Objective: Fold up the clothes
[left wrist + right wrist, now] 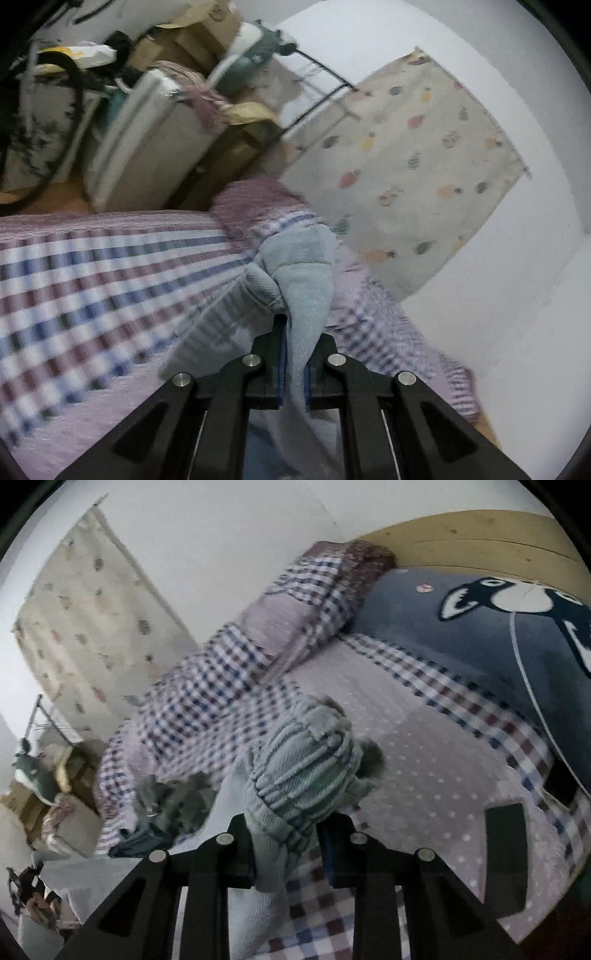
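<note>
Left wrist view: the left claw (293,354) is clamped on a fold of the pale blue garment (303,273), its two black fingers pressed close with only the cloth between them. The garment bunches just beyond the tips toward 12 o'clock and hangs down between the arms toward 6. It is lifted over the bed (92,280), whose checked cover fills the frame from 8 to 10 o'clock. A patterned curtain (413,162) hangs on the white wall at 1 to 2 o'clock. Stacked boxes (207,33) and a pale case (147,133) crowd 10 to 11 o'clock beyond the bed's edge. The frame is blurred, so finer detail of the cloth is lost. In the right wrist view, the right claw (286,845) grips a ribbed, gathered part of the same garment (306,771); the fabric sits against the finger at 7 o'clock, while the other finger (338,845) stands a little off it, so the jaws are partly closed with cloth between them. The bunch rises toward 12 from the tips. A rolled checked quilt (236,657) lies at 11 o'clock, a dark cushion (461,642) with a white and navy figure at 1 to 2, against a wooden headboard (480,531). Dark grey cloth (177,805) lies at 9 o'clock.
</note>
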`<state>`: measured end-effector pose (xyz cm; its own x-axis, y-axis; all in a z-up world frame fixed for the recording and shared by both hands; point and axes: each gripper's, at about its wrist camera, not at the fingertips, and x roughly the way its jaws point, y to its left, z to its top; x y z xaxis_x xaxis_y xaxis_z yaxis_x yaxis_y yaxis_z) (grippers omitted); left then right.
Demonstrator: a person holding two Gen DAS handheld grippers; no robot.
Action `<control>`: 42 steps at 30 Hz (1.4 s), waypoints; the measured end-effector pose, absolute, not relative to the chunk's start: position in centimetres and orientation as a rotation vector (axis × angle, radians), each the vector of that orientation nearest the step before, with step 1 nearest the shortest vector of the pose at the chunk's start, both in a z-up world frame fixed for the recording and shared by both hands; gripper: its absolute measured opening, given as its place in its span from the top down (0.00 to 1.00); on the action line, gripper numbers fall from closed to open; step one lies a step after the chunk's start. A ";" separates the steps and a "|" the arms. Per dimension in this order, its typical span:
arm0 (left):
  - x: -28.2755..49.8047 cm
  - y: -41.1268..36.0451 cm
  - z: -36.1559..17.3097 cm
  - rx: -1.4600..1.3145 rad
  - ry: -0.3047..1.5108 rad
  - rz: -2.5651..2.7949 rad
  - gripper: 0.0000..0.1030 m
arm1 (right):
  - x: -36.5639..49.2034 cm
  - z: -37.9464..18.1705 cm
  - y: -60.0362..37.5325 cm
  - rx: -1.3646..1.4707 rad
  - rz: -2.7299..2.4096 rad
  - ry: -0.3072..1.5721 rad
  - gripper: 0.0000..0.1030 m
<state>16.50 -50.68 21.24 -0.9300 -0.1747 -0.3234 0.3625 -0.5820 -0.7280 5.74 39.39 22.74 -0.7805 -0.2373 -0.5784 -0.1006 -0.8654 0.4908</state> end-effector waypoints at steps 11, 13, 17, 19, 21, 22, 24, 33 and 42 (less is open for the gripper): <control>20.2 -52.2 7.3 0.683 1.317 -2.234 0.95 | 4.0 8.0 40.4 1.535 -2.593 -0.888 0.68; 20.9 -52.2 7.2 0.716 1.299 -2.231 0.94 | 5.1 8.5 40.5 1.529 -2.589 -0.872 0.68; 22.0 -52.0 6.8 0.762 1.344 -2.185 0.87 | 6.4 9.1 40.7 1.561 -2.572 -0.838 0.66; 22.8 -51.3 7.2 0.762 1.321 -2.183 0.78 | 7.0 9.3 40.9 1.594 -2.570 -0.849 0.64; 24.3 -50.2 7.9 0.740 1.286 -2.186 0.58 | 8.6 9.7 41.6 1.584 -2.602 -0.896 0.60; 25.4 -49.6 8.4 0.698 1.267 -2.197 0.42 | 9.6 10.2 42.1 1.568 -2.633 -0.916 0.60; 27.1 -48.0 9.7 0.613 1.231 -2.236 0.28 | 12.2 11.5 42.9 1.486 -2.699 -0.962 0.55; 26.8 -29.9 15.8 0.666 0.870 -2.828 0.27 | 19.3 13.4 36.5 1.006 -2.649 -0.823 0.45; 23.7 -6.4 11.9 1.106 0.451 -3.285 0.26 | 22.3 11.0 26.4 0.851 -2.565 -0.482 0.43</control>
<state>23.75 -6.39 11.95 -0.7440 0.4046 -0.5317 -0.2463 -0.9059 -0.3445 22.27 26.44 10.97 -0.7379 -0.4650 -0.4892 0.2557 -0.8634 0.4350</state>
